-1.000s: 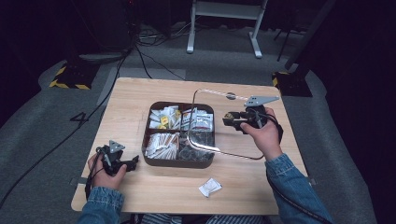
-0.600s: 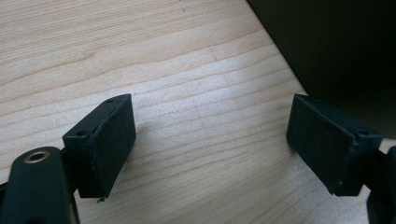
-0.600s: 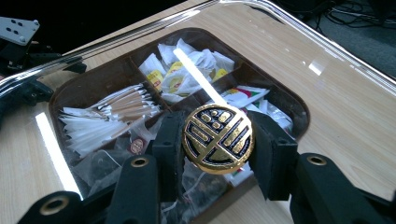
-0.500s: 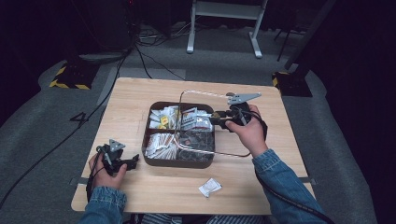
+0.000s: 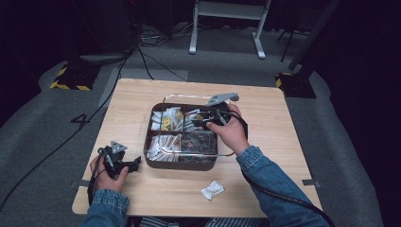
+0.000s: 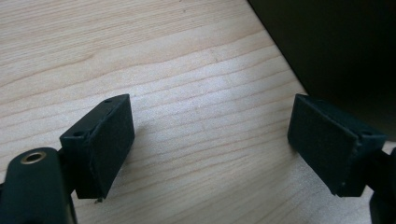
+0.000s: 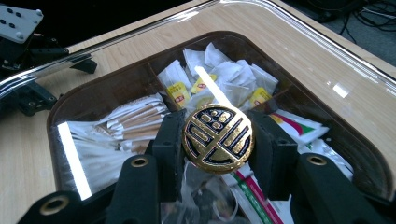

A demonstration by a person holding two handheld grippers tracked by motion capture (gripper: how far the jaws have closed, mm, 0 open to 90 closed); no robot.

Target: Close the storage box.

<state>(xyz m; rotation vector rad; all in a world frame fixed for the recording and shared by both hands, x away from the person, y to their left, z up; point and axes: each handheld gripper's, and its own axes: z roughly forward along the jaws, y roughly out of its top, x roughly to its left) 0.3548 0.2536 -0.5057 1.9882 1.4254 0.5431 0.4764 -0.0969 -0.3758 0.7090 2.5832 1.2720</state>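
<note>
Holding the clear lid (image 5: 191, 124) by its round gold-and-black knob (image 7: 217, 139), your right tool (image 7: 217, 144) is clenched on that knob from both sides, and the lid hangs just above the dark tray (image 5: 179, 163) in the middle of the table (image 5: 137, 94). To seat it well, line the lid's rounded corners up with the tray's corners, keep it level, and lower it straight so the rim drops onto the wall all round. Watch the white sachets (image 7: 219, 70) heaped in the far compartment; they may, as far as the right gripper view lets me judge, stand proud enough to catch the lid. The lid is transparent with a bright rim, and the knob bears a black geometric emblem on gold. Your left tool (image 6: 210, 144) rests released on the table beside the tray, its 2 pads wide apart over bare wood.
</note>
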